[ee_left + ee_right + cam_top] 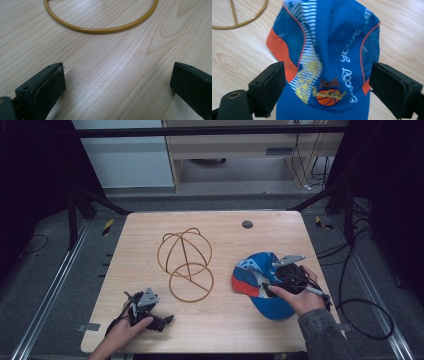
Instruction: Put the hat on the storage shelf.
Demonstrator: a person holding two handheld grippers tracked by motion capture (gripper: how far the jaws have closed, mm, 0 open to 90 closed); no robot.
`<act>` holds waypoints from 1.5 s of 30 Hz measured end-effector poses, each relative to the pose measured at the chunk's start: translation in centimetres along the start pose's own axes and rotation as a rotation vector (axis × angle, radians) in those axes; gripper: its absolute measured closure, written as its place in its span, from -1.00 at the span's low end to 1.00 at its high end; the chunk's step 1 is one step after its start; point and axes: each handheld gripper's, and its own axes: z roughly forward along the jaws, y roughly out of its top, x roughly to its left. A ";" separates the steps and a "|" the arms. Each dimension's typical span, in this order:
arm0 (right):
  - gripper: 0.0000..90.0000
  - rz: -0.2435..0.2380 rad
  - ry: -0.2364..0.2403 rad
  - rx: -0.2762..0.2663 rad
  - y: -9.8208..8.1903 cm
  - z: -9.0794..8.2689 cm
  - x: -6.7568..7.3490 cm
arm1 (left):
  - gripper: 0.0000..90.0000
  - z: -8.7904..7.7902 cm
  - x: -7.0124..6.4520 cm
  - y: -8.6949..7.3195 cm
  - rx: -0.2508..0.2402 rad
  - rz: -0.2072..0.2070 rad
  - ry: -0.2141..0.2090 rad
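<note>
A blue cap (254, 279) with orange panels and a basketball logo lies on the right of the wooden table (220, 335). My right gripper (272, 285) hangs over it. In the right gripper view its jaws stand open on either side of the cap's (329, 37) front, the right gripper (327, 82) shut on nothing. A gold wire hat frame (186, 265) lies at the table's centre. My left gripper (162, 317) rests near the front left edge. It is open over bare wood, left gripper (117, 82) facing the frame's gold base ring (100, 30).
A small dark round plug (247, 224) sits in the tabletop near the far edge. Black cables (367, 315) loop on the floor to the right. Metal rails (47, 300) run along both sides of the table.
</note>
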 end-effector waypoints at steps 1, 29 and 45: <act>-0.70 0.011 0.007 0.009 0.0 0.0 -0.3 | -1.00 0.0 0.0 0.0 0.000 -0.001 0.001; -0.60 0.082 0.054 0.063 1.1 1.9 -2.3 | -1.00 0.1 -0.1 0.0 -0.001 -0.007 0.007; 0.29 0.107 0.131 0.151 1.0 4.5 -2.4 | -1.00 0.1 -0.1 0.1 0.000 -0.009 0.009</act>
